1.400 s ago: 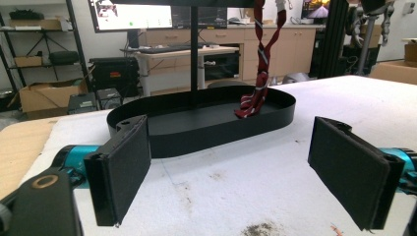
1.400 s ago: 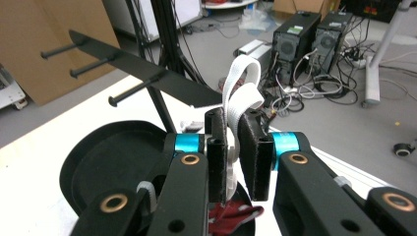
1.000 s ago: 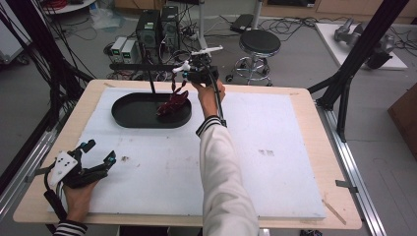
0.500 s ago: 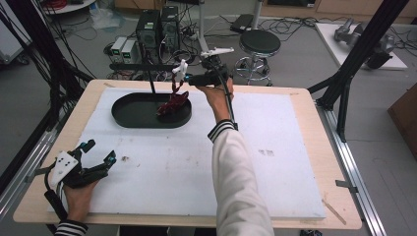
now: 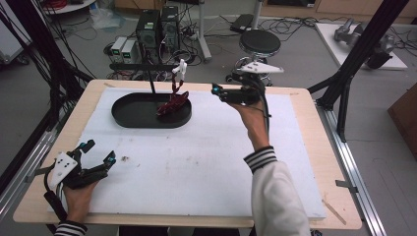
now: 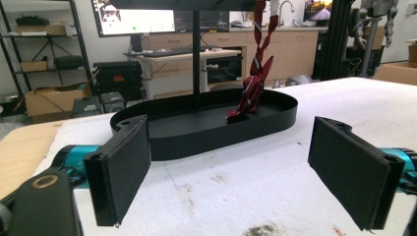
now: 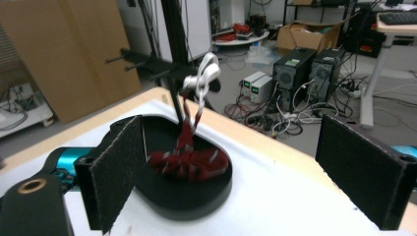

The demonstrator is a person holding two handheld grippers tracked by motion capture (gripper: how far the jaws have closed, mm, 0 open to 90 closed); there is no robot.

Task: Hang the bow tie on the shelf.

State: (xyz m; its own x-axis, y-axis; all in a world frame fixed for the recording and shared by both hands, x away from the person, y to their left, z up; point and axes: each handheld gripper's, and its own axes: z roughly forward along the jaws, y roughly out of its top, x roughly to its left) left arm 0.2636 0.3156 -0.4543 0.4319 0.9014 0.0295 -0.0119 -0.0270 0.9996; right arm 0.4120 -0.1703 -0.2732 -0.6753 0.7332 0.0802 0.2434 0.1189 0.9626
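Necktie (image 5: 173, 101), red striped, already hangs from the stand's bar into the black tray (image 5: 129, 114), while the right gripper (image 5: 218, 92) and the resting left gripper (image 5: 96, 152) both gape wide, empty.

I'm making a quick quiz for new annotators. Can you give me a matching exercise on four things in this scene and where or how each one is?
Things:
1. red tie
2. black tray
3. right gripper
4. left gripper

States:
A. open, near the table's front left corner
B. hanging from the stand, its end piled in the tray
C. open, in the air right of the tray
D. lying on the white mat

Pairs: 1-B, 2-D, 3-C, 4-A
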